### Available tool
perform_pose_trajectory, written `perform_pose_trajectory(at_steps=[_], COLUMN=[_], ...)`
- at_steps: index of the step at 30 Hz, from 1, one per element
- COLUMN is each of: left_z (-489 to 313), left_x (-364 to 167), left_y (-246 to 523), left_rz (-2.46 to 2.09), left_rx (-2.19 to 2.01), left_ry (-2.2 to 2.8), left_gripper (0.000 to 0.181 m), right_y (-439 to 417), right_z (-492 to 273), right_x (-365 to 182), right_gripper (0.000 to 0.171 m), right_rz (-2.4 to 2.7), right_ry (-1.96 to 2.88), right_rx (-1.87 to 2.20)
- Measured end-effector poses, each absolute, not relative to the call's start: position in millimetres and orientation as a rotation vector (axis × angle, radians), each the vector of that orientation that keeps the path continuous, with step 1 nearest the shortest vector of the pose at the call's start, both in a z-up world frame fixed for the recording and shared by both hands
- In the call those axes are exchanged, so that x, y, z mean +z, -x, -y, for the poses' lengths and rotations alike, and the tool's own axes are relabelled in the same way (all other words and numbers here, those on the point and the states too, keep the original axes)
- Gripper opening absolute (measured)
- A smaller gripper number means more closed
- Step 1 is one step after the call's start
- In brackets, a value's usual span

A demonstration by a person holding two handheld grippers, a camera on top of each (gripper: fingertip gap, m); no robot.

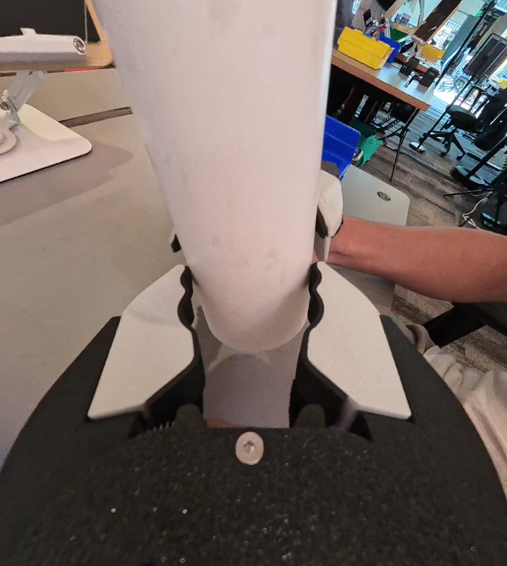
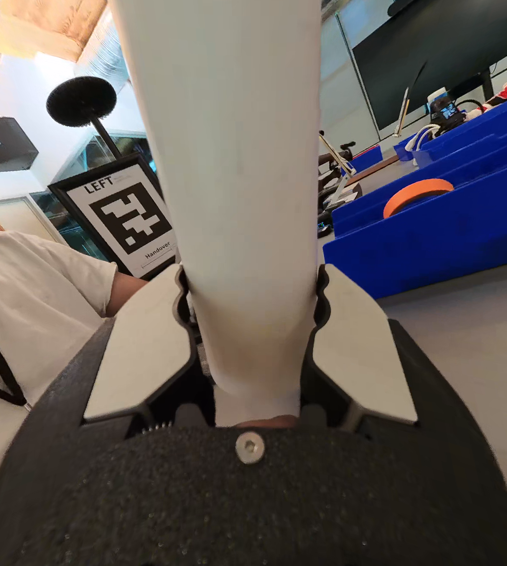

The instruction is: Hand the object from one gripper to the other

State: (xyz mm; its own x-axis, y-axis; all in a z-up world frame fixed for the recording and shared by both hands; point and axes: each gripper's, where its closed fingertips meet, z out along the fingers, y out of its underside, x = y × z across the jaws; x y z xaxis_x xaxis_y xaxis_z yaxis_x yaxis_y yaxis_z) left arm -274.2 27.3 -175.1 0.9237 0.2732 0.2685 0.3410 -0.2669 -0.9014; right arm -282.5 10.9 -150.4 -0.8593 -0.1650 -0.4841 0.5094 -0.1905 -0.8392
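1. Both grippers have their fingers against one white tube, and I can see that in each wrist view.
2. On my left wrist feed, the left gripper (image 1: pixel 250 275) sits at centre frame with its black wavy pads pressed to either side of the white tube (image 1: pixel 230 153), near the tube's rounded lower end. The jaws stand closed on it.
3. In that same feed, the tube rises from centre to the top edge of the frame, filling the middle.
4. Just above my left fingertips, the right gripper (image 1: pixel 322 226) shows as white and black tips on both sides of the tube, with a bare forearm (image 1: pixel 430 260) reaching in from the right edge.
5. On my right wrist feed, the right gripper (image 2: pixel 252 275) clamps the white tube (image 2: pixel 230 153) between its black pads at centre frame; the tube runs up to the top edge and down between the fingers toward the gripper body.
6. A framed marker card (image 2: pixel 126 214) of the left gripper stands left of the tube in the right wrist feed, partly hidden behind it.
7. At lower left of that feed I see a person's white shirt (image 2: pixel 31 291).
8. At right in the same feed, blue bins (image 2: pixel 430 245) rest on the grey table (image 2: pixel 460 352), and an orange tape roll (image 2: pixel 414 193) lies in the nearest one.
9. In the left feed, a white stand (image 1: pixel 31 137) sits at the upper left on the grey table (image 1: pixel 47 275).
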Motion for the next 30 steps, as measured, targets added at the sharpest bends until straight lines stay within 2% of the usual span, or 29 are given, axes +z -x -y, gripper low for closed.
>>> perform_pose_trajectory(at_steps=[7,12,17,18,21,24,26,30], left_z=[-17,-1,8,8,7,4,4,-1], left_x=[-181,-176,-180,-183,-187,-185,-183,-185], left_y=[292,315,330,331,332,327,327,323], left_rz=[0.501,0.493,0.494,0.505,0.521,0.489,0.477,0.447], left_rx=[0.037,0.365,0.666,0.694,0.815,0.947,1.023,1.061], left_ry=[1.856,1.907,1.975,1.983,1.992,1.989,1.985,1.985], left_gripper=[0.073,0.072,0.072,0.072,0.072,0.072,0.072,0.072], right_y=[300,328,351,353,353,361,365,366], right_z=[-12,-26,-36,-38,-35,-43,-50,-56], right_x=[-156,-145,-124,-120,-123,-131,-135,-148], right_gripper=[0.078,0.097,0.1,0.105,0.108,0.096,0.08,0.079], right_rz=[-1.83,-1.99,-1.938,-1.897,-1.833,-1.736,-1.584,-1.47], right_ry=[-0.547,-0.836,-1.331,-1.433,-1.661,-1.884,-1.913,-1.86], right_rx=[-2.087,-2.171,-2.305,-2.323,-2.274,-2.214,-2.191,-2.079])
